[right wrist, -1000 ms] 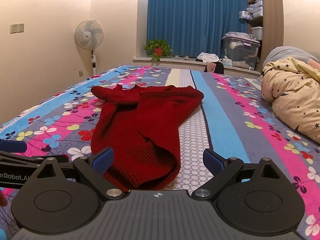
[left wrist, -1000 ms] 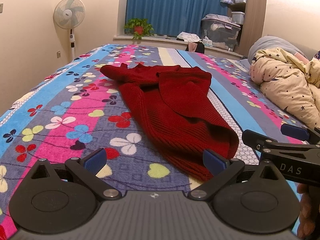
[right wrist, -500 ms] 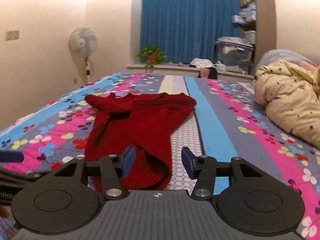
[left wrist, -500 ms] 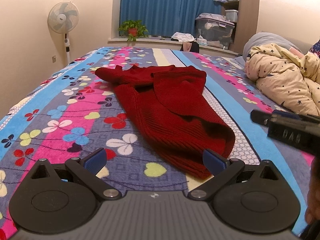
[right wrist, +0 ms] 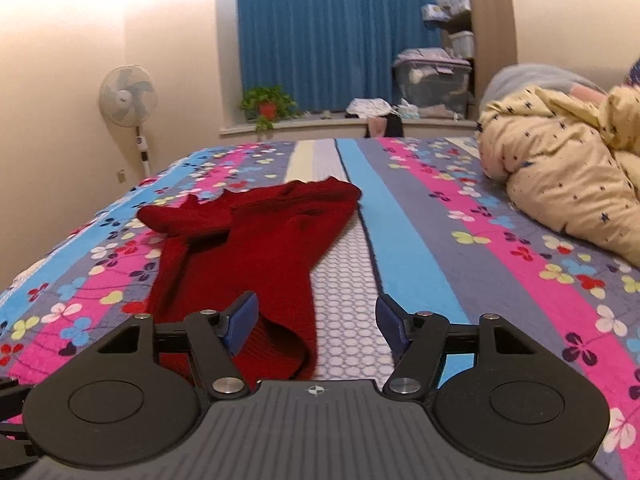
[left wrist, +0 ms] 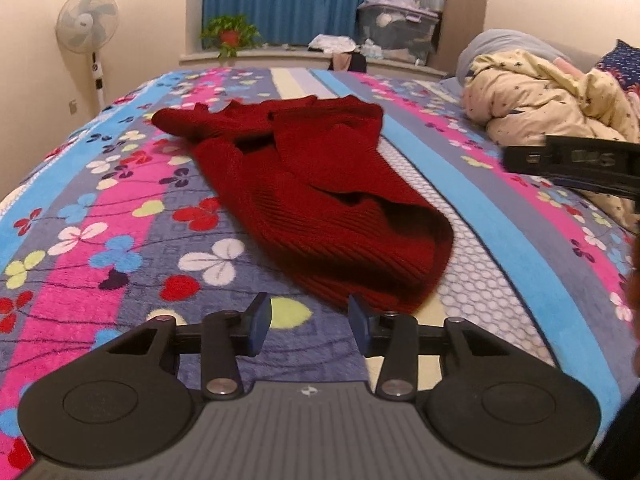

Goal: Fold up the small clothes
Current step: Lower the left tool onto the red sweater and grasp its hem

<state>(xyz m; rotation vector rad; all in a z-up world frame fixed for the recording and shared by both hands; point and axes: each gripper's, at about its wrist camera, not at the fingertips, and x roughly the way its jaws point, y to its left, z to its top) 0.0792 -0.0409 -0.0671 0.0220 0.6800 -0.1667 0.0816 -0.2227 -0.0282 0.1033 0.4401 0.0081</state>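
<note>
Red sweater (left wrist: 320,200) lying crumpled on the flowered bed (left wrist: 100,240), its hem end nearest both grippers. Left gripper (left wrist: 308,324), jaws just closing but apart, empty, just short of the sweater's hem; right gripper (right wrist: 316,324), jaws just opening, apart, unclamped over the hem's right corner. Clear storage box (right wrist: 432,84) beyond the sweater, by the curtain, filled with items too blurred to identify.
</note>
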